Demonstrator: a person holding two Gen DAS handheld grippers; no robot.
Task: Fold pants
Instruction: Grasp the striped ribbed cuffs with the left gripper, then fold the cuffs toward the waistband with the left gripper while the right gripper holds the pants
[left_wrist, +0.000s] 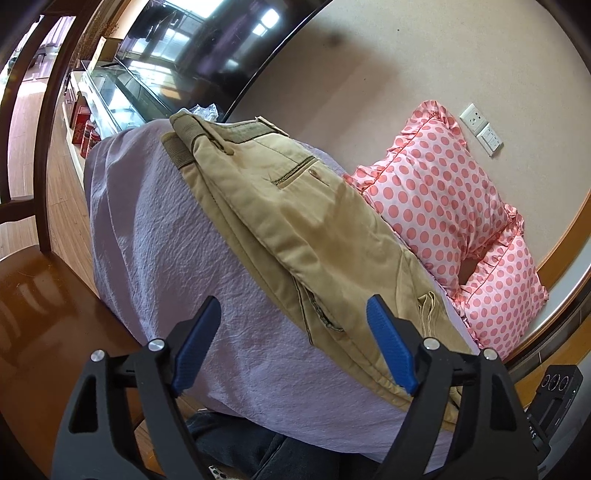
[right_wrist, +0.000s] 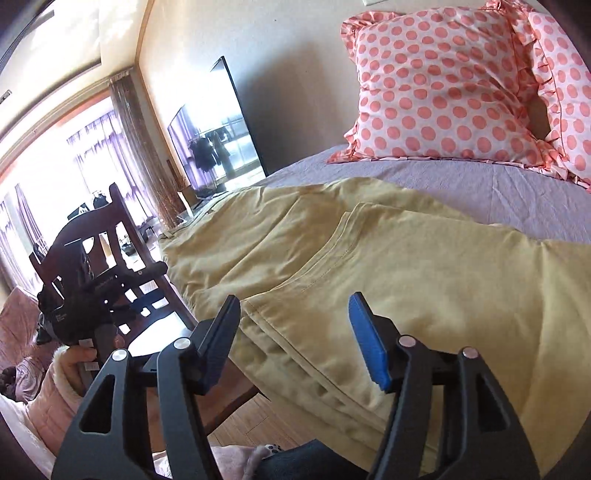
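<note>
Khaki pants (right_wrist: 369, 266) are lying across the lilac bed (right_wrist: 461, 181), their near edge running behind the right claw (right_wrist: 295, 339). Both it and the left claw (left_wrist: 295, 343) are gaping wide, gripping nothing. Polka-dot pillows (left_wrist: 443, 192) are sitting at the far right, partly cropped.

Khaki pants (right_wrist: 369, 266) on lilac sheet (left_wrist: 166, 229); pink pillows (right_wrist: 439, 85) dotted coral; blue pads (left_wrist: 391, 350) on black grippers; dark brown chair (right_wrist: 122, 236).

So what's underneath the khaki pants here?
The khaki pants lie on a lavender bedsheet that shows around them. Whatever is beneath the sheet is covered, and the pants hide the patch directly under them.
</note>
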